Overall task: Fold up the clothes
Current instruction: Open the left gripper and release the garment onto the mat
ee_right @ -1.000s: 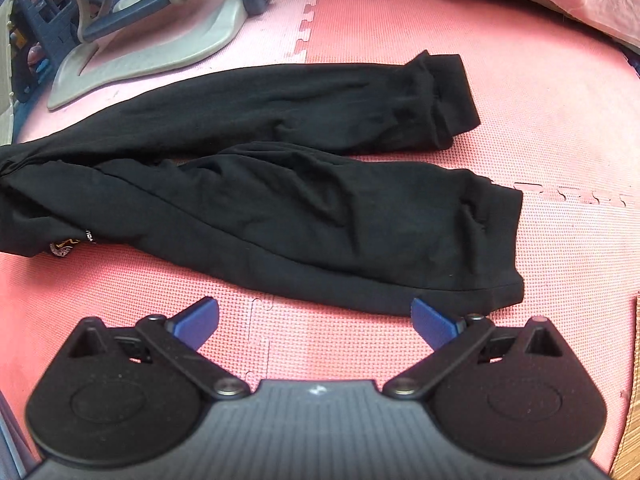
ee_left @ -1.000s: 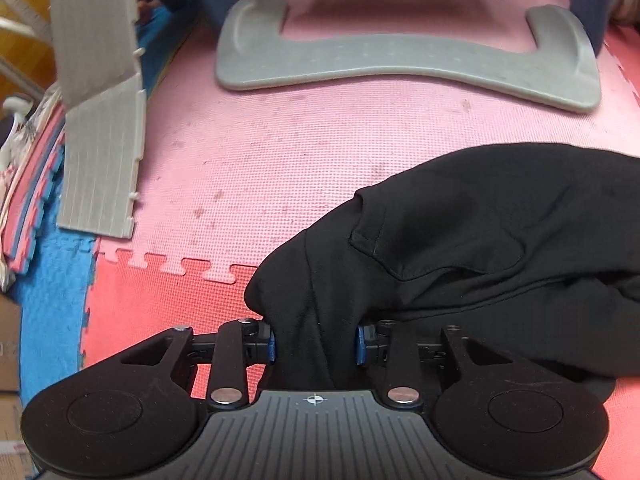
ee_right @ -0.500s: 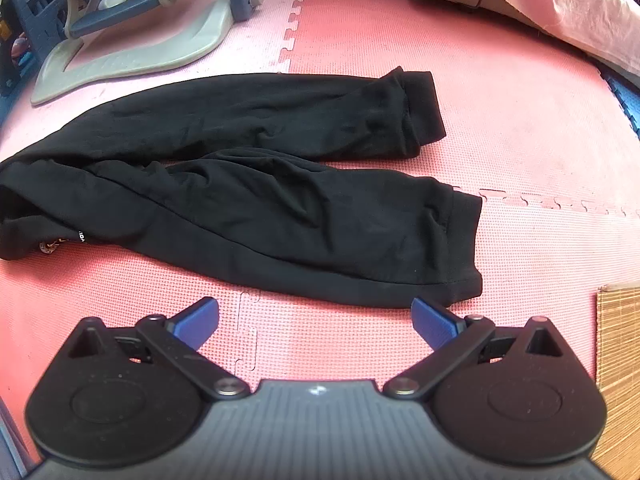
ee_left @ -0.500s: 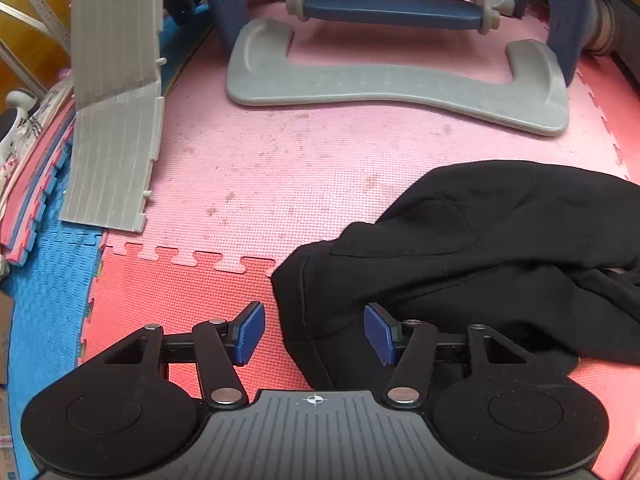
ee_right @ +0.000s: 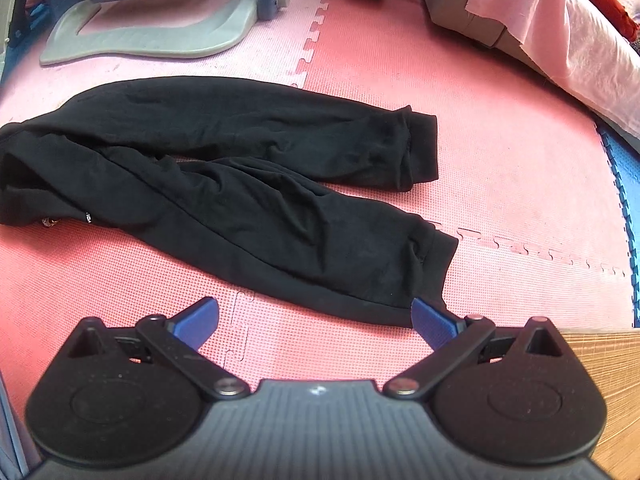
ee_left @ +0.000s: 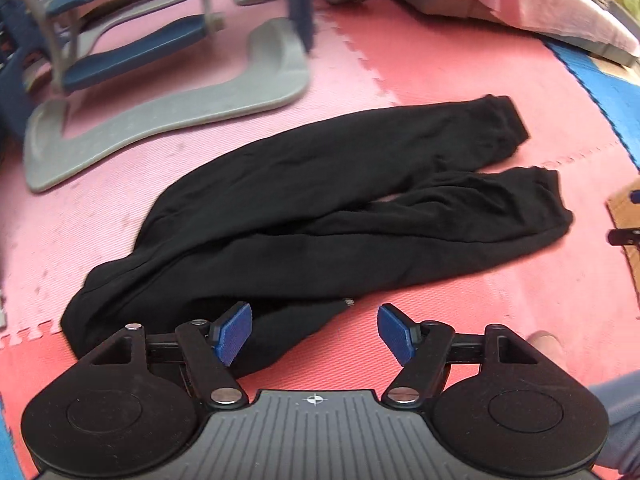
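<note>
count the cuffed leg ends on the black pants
2: far cuff lies toward the grey frame side; near cuff lies just ahead of the right gripper.

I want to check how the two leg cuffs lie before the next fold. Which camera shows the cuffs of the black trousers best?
The right wrist view: both cuffs of the black trousers lie close and sharp, the near cuff just ahead of the tool. The left wrist view shows both cuffs farther off and slightly blurred.
</note>
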A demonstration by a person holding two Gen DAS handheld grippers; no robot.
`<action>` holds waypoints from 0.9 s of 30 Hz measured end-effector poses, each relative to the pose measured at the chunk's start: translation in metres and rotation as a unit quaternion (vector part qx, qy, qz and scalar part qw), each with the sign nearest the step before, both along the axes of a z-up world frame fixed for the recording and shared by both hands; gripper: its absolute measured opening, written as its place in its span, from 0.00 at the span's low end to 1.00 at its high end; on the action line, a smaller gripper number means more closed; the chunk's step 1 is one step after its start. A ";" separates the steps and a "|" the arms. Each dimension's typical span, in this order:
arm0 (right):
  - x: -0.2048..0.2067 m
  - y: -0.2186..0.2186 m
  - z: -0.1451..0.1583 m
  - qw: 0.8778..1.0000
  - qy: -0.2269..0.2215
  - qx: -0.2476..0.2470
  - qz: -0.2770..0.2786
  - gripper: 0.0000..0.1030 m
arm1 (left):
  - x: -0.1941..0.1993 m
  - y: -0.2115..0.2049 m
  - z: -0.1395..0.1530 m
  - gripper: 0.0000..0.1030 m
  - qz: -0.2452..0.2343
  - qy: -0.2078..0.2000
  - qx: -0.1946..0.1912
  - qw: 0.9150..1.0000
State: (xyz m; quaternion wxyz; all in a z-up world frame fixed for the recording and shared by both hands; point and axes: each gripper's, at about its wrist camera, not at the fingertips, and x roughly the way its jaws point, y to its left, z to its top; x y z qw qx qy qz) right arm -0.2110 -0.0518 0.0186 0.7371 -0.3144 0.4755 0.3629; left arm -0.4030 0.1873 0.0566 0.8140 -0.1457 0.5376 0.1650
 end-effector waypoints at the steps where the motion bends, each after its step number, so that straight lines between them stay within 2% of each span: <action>1: 0.000 0.002 0.000 1.000 0.000 -0.004 0.005 1.00 | 0.010 -0.012 -0.001 0.70 -0.015 0.000 -0.004 1.000; 4: 0.000 0.007 0.002 1.000 -0.001 -0.016 0.026 1.00 | 0.042 -0.042 -0.005 0.70 -0.032 0.012 -0.009 0.999; 9: 0.009 0.001 -0.004 0.999 -0.002 -0.027 0.026 1.00 | 0.078 -0.084 -0.008 0.70 -0.060 -0.025 -0.071 0.995; 14: 0.013 -0.001 -0.028 0.999 -0.009 -0.048 0.020 1.00 | 0.089 -0.125 -0.021 0.70 -0.097 -0.014 -0.027 0.995; 19: 0.003 0.004 -0.049 0.998 -0.008 -0.053 0.031 1.00 | 0.081 -0.148 -0.043 0.70 -0.123 0.015 -0.051 0.991; 21: -0.001 0.005 -0.054 0.998 -0.012 -0.056 0.034 1.00 | 0.081 -0.155 -0.047 0.70 -0.135 0.035 -0.042 0.989; 24: -0.008 0.004 -0.055 0.998 -0.012 -0.058 0.037 1.00 | 0.081 -0.162 -0.041 0.70 -0.136 0.052 -0.011 0.989; 27: -0.015 0.002 -0.049 0.997 -0.011 -0.056 0.044 1.00 | 0.077 -0.164 -0.032 0.70 -0.133 0.035 -0.021 0.990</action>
